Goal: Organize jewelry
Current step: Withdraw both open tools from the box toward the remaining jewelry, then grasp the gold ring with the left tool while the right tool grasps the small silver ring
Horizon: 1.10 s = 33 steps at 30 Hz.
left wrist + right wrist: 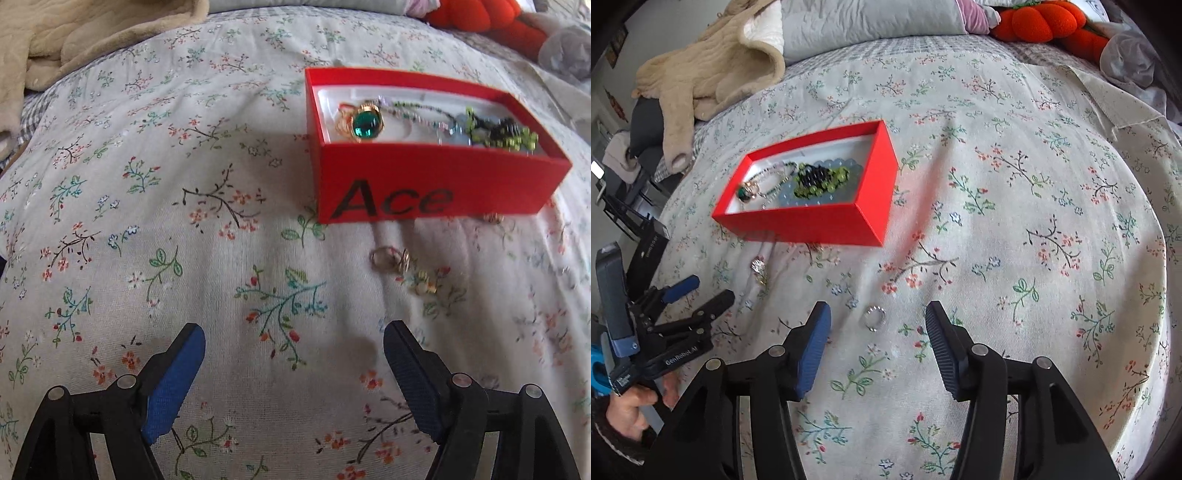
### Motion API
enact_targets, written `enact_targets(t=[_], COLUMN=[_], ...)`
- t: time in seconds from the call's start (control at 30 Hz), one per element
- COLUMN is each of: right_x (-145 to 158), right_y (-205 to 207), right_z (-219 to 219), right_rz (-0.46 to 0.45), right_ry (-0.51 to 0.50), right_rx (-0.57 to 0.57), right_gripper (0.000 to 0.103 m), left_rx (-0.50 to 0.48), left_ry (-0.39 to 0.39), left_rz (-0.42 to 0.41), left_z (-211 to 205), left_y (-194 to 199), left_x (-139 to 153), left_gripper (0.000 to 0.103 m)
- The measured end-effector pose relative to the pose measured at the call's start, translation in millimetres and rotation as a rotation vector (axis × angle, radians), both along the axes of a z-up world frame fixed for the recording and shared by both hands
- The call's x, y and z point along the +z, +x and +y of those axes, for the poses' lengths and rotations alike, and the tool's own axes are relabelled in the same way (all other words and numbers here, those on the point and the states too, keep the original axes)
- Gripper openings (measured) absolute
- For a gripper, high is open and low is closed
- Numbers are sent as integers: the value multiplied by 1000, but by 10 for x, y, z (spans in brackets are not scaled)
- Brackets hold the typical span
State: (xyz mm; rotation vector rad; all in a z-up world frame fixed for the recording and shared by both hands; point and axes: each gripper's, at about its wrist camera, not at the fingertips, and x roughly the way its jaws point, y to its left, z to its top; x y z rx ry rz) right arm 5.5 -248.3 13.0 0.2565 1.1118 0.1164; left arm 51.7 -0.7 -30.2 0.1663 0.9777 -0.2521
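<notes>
Silver ring on floral bedsheet, lower centre of frame, just ahead between wide-spread fingers of right gripper. Red cardboard box with beaded jewelry, upper right, beyond wide-open, empty left gripper.

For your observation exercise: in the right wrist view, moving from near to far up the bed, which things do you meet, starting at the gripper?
Right gripper → silver ring → red box → beige blanket → orange plush toy.

floral bedspread (daylit), grey pillow
</notes>
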Motion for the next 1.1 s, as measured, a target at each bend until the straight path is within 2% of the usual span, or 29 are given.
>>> enact_targets(t=[0.2,0.3,0.43,0.63,0.83,1.03,1.1], right_x=[-271,-292,-310,-337,-347,-338,-334], right_y=[-164,-164,-95,-17,35,55,57], right_z=[77,106,117,236,295,386,404], right_rz=[3,-31,-49,-81,-99,-107,-102], right_ry=[-72,-108,-115,-188,-206,-226,-221], right_rx=[60,84,92,159,189,227,237], right_gripper=[56,56,56,54,40,23,14], left_rx=[-76,-98,-90,-72,-71,-71,-72], left_ry=[13,10,-2,-26,-49,-58,-60], left_rz=[-43,-55,-60,-69,-62,-61,-60], left_z=[5,-23,-26,-37,-9,-3,-1], left_y=[-37,-9,68,109,133,136,135], left_x=[-64,-67,-80,-105,-111,-107,-104], left_gripper=[83,83,83,83,83,82,82])
